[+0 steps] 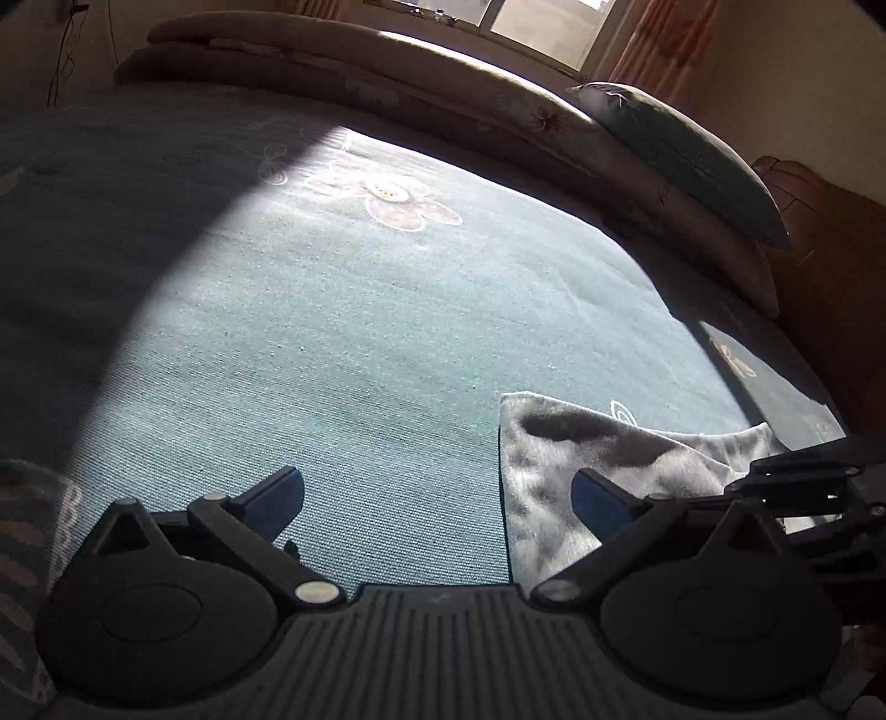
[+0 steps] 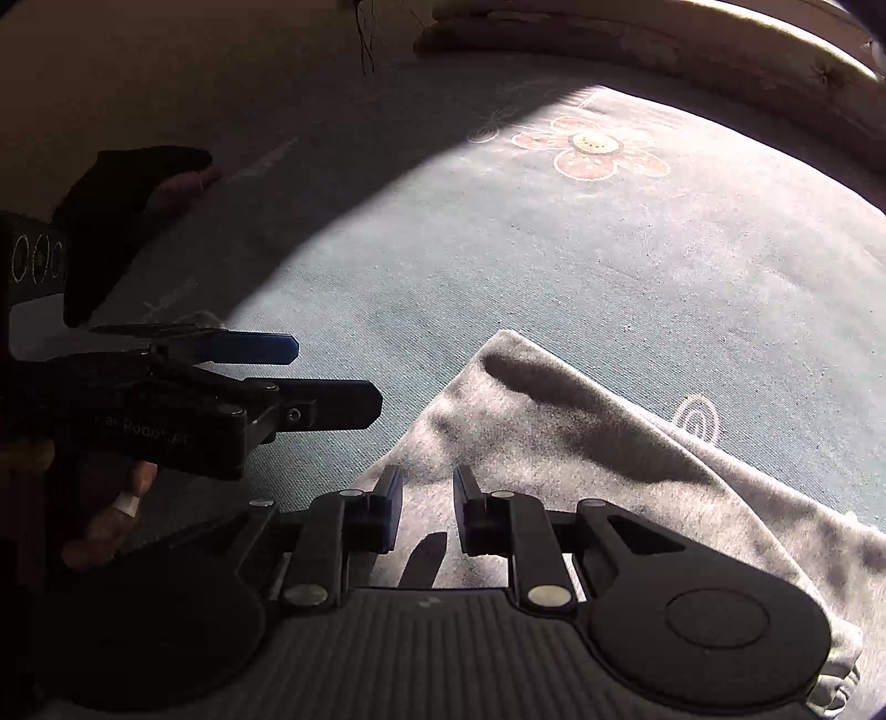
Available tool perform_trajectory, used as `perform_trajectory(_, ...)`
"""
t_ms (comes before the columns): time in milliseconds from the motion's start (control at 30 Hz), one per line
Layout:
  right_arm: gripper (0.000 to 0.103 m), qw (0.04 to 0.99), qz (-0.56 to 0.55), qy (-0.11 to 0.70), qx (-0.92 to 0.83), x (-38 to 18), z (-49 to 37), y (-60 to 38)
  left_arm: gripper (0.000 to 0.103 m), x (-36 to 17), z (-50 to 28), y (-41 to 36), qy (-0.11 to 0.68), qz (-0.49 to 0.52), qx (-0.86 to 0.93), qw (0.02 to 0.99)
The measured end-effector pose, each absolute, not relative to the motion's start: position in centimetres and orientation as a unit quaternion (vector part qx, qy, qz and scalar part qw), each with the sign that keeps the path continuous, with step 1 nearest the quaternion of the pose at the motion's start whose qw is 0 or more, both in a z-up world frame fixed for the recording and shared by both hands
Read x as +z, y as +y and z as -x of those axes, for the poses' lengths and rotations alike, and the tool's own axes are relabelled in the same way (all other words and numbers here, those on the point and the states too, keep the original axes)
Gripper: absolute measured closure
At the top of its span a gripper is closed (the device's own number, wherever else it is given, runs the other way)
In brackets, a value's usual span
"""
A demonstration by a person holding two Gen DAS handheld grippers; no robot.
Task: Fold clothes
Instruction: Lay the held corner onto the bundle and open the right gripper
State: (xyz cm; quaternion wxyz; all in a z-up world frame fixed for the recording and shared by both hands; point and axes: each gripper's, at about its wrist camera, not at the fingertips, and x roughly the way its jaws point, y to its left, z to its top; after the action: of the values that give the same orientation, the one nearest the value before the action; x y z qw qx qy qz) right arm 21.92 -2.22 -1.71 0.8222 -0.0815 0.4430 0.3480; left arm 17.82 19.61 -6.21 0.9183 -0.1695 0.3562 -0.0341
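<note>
A grey garment lies folded on the teal bedsheet, its corner pointing away from me. My left gripper hovers at the garment's left edge, open wide; its right finger is over the cloth and its left finger over bare sheet. In the right wrist view the garment runs from centre to lower right. My right gripper sits low over its near part, jaws a narrow gap apart with nothing pinched between them. The left gripper shows there at the left, open, with a hand holding it.
A rolled beige quilt lines the far side of the bed. A dark pillow leans on it at right, next to a wooden headboard. Sunlight from a window falls across the sheet's flower print.
</note>
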Motion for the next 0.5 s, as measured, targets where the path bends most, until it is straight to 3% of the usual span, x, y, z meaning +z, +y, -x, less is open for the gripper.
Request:
perform_trajectory(233, 0.075, 0.855, 0.033, 0.428, 0.292, -0.8, -19.4, -7.1, 0.001, -5.4, -17.5, 17.7, 0.343, 0.182, -0.1, 0.916)
perform_trajectory(400, 0.076, 0.86, 0.009, 0.456, 0.231, -3.7, -19.5, -9.9, 0.001, -5.3, -17.5, 16.4, 0.34, 0.164, -0.111, 0.919)
perform_trajectory(500, 0.075, 0.878, 0.002, 0.422, 0.226, -2.3, -18.2, -9.9, 0.001, -5.4, -17.6, 16.0, 0.341, 0.15, -0.103, 0.922)
